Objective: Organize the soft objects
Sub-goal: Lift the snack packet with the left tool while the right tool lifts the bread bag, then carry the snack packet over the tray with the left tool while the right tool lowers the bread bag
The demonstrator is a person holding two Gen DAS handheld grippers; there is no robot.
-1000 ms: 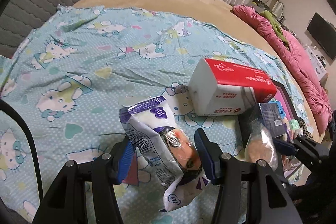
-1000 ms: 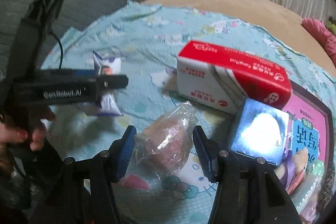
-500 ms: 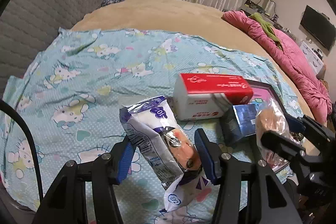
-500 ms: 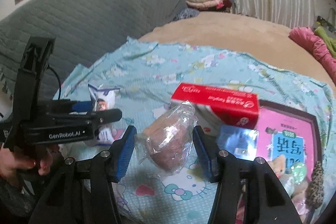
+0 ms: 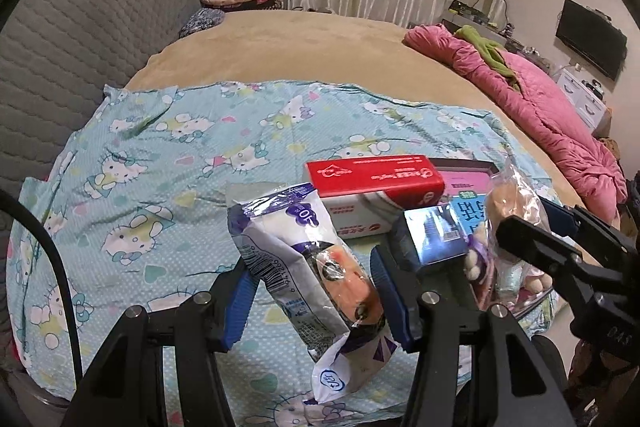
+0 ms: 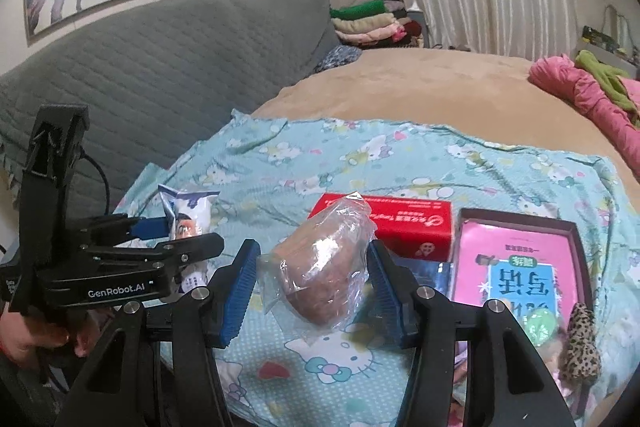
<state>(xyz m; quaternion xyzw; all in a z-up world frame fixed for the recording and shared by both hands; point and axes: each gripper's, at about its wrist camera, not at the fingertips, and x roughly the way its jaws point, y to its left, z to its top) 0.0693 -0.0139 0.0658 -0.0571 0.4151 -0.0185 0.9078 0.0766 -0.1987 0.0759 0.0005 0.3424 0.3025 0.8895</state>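
Reading labels first: "GenRobot.AI" in white on the left gripper body; a purple disc marked "10" on the snack packet, plus a barcode down its side. Left gripper pinches that packet between its blue pads, held above the blue cartoon-cat sheet. Right gripper pinches a clear-wrapped brown bun, also off the sheet. Red tissue box carries white script too small to read. Pink-lined tray holds a blue-and-white label with large characters, seen upside down. Dark blue box sits between tissue box and tray. Sheet's far half lies open; tan bedspread beyond. Pink quilt bunched along the right edge.
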